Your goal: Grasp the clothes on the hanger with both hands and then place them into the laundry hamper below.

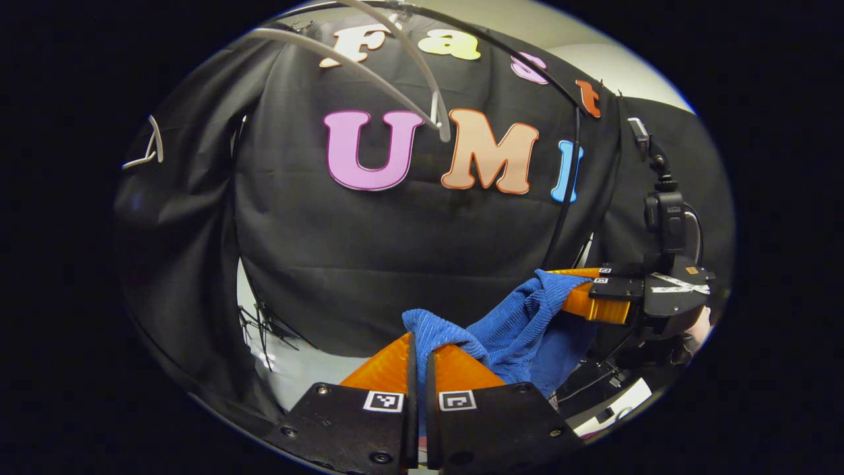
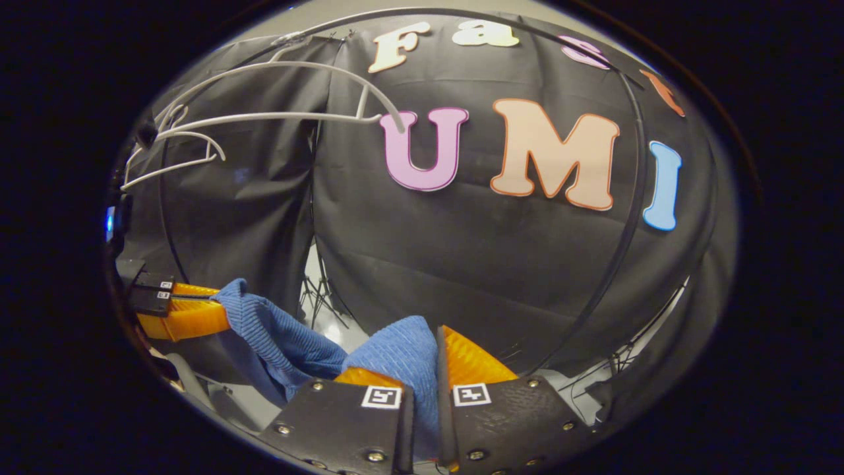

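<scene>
**Both tools on the blue knit, hanger bare above: carry it down level**

While the white wire hanger hangs bare in the upper left of the left gripper view, the ribbed blue knitted garment already sags between the two tools in the lower middle of that frame. The left tool, bottom centre, has its fingers nearly closed together, with a fold of the blue knit pinched at their tips. Further right in the same view, the right tool clamps the cloth's other end, a hand partly visible behind it.

In the right gripper view, the left tool sits at the lower left gripping one end, white hangers above it. At bottom centre the right tool has its fingers slightly apart with a thick wad of knit squeezed between them.

The hamper cannot be seen here. My judgement: lower both tools together, evenly spaced, so the slack middle goes in first; release only once the cloth rests inside, as the left pinch looks shallow.
</scene>
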The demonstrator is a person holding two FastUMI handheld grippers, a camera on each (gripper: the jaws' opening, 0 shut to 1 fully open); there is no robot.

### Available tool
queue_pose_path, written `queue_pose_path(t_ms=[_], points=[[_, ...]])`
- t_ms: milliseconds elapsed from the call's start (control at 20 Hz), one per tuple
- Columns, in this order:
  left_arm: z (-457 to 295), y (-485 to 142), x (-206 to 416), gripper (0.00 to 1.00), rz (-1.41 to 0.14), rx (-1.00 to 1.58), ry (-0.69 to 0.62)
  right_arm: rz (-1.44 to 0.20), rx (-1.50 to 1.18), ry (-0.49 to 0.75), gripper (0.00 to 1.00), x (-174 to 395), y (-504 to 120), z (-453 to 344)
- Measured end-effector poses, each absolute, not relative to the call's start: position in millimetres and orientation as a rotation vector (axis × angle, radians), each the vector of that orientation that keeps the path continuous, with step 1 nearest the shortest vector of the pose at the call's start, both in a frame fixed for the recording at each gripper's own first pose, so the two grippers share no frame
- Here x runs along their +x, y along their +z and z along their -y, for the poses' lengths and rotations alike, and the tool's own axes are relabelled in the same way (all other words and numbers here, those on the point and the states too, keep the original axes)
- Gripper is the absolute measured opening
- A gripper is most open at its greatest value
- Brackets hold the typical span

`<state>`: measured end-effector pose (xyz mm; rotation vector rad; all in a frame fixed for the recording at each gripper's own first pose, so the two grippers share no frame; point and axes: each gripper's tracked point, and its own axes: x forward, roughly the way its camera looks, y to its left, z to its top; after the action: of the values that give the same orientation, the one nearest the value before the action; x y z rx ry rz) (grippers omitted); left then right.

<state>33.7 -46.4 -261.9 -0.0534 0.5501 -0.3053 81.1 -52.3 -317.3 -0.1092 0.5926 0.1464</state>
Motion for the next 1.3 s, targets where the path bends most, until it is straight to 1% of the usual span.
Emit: queue_pose_path(t_ms=[100,200,250,300,350,400,450,500,700,850,900,950,1100,1300], points=[[48.2,-270.9,30.9,0.06,-0.583,-0.056,-0.31,-0.619,-0.11,0.15,0.15,79.2,-327.6,53.8],[48.4,-283.5,29.4,0.11,-0.612,-0.055,-0.311,-0.642,-0.112,0.15,0.15,78.4,-338.5,55.1],[49.0,-286.9,28.2,0.08,-0.625,-0.05,-0.309,-0.653,-0.112,0.149,0.15,76.8,-343.5,55.5],[49.5,-291.7,27.8,0.16,-0.636,-0.045,-0.307,-0.664,-0.113,0.147,0.15,75.3,-347.6,56.2],[47.9,-295.3,26.0,0.17,-0.648,-0.041,-0.308,-0.682,-0.114,0.144,0.15,73.6,-355.1,58.0],[46.4,-300.9,23.6,0.26,-0.663,-0.038,-0.307,-0.703,-0.114,0.141,0.15,71.6,-361.5,59.9],[44.9,-306.1,20.8,0.29,-0.679,-0.036,-0.309,-0.718,-0.112,0.138,0.14,68.3,-368.4,61.0],[44.1,-310.8,20.4,0.37,-0.69,-0.034,-0.308,-0.734,-0.107,0.137,0.15,65.3,-373.6,61.3],[49.3,-316.5,14.4,0.38,-0.725,-0.038,-0.306,-0.811,-0.106,0.127,0.15,55.7,-398.3,66.0],[50.2,-315.5,10.4,0.39,-0.725,-0.056,-0.332,-0.867,-0.094,0.131,0.15,43.3,-413.1,64.9],[50.4,-314.7,11.0,0.52,-0.722,-0.054,-0.335,-0.878,-0.091,0.132,0.15,41.9,-415.6,65.3],[51.7,-314.3,11.5,0.48,-0.723,-0.048,-0.336,-0.884,-0.089,0.134,0.15,39.7,-418.5,64.2],[51.5,-313.3,10.5,0.48,-0.724,-0.042,-0.34,-0.898,-0.075,0.161,0.15,33.6,-423.0,53.1],[50.7,-314.3,8.7,0.48,-0.73,-0.045,-0.345,-0.859,-0.058,0.169,0.15,44.9,-412.1,46.9]])
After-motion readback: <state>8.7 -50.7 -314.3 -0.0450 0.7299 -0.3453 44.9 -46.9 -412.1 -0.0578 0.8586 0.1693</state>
